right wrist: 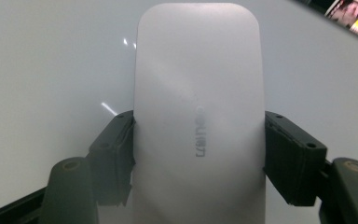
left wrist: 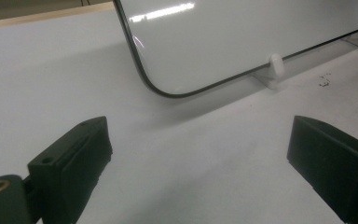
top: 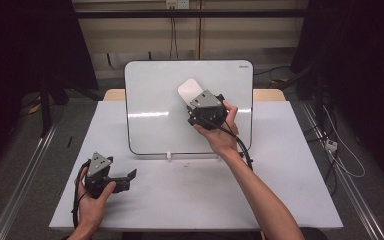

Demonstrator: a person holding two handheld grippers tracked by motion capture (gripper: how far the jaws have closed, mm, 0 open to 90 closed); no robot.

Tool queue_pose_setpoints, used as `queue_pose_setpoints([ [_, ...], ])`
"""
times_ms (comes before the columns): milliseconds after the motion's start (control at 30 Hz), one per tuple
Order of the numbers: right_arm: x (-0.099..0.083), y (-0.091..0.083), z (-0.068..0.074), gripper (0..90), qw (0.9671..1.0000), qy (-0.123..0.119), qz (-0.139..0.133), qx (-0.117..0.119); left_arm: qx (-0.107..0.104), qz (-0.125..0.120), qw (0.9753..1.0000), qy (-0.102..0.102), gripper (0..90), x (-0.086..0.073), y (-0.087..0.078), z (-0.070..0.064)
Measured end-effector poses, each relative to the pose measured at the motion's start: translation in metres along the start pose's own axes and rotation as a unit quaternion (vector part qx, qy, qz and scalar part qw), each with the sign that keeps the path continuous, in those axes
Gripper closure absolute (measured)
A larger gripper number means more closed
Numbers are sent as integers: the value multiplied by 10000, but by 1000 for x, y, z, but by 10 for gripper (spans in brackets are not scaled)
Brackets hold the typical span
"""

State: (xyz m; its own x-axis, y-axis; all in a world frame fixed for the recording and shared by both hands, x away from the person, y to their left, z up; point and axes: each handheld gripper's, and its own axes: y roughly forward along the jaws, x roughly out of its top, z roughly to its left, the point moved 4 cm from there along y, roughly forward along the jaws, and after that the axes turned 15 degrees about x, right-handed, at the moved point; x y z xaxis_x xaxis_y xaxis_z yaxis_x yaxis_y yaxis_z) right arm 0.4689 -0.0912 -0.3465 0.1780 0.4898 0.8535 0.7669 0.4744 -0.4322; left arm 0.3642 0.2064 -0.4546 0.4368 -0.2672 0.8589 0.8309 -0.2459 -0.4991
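Wiping the white rounded-corner whiteboard (top: pixel 155 110) with a pale rounded rectangular eraser (right wrist: pixel 198 116).

Largest first: the board looks clean, so the wiping seems mostly done, though glare hides faint marks. The eraser sits clamped between the right gripper (right wrist: pixel 198 154)'s jaws, flat against the board ahead; its lower end is cut off. The left gripper (left wrist: pixel 198 158) rests with jaws wide, nothing between them.

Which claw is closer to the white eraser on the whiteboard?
The right claw: it grips the white rounded-rectangle eraser between both jaws, against the white whiteboard. The left claw rests open on the white table, well below and left of the eraser.
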Motion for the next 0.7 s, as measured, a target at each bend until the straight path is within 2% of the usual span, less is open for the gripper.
queue_pose_setpoints([
  [200, 2, -12, 2, 317, 9999, -52, -89, 22, 7, -38, 10000, -7, 59, 0, -2, 0],
  [600, -12, -23, -4, 316, 9995, 223, -158, 128, 36, -22, 10000, -5, 59, 0, -2, 0],
  [700, -13, -26, -7, 316, 9996, 225, -161, 109, 34, -30, 10000, 2, 59, 1, -2, 0],
])
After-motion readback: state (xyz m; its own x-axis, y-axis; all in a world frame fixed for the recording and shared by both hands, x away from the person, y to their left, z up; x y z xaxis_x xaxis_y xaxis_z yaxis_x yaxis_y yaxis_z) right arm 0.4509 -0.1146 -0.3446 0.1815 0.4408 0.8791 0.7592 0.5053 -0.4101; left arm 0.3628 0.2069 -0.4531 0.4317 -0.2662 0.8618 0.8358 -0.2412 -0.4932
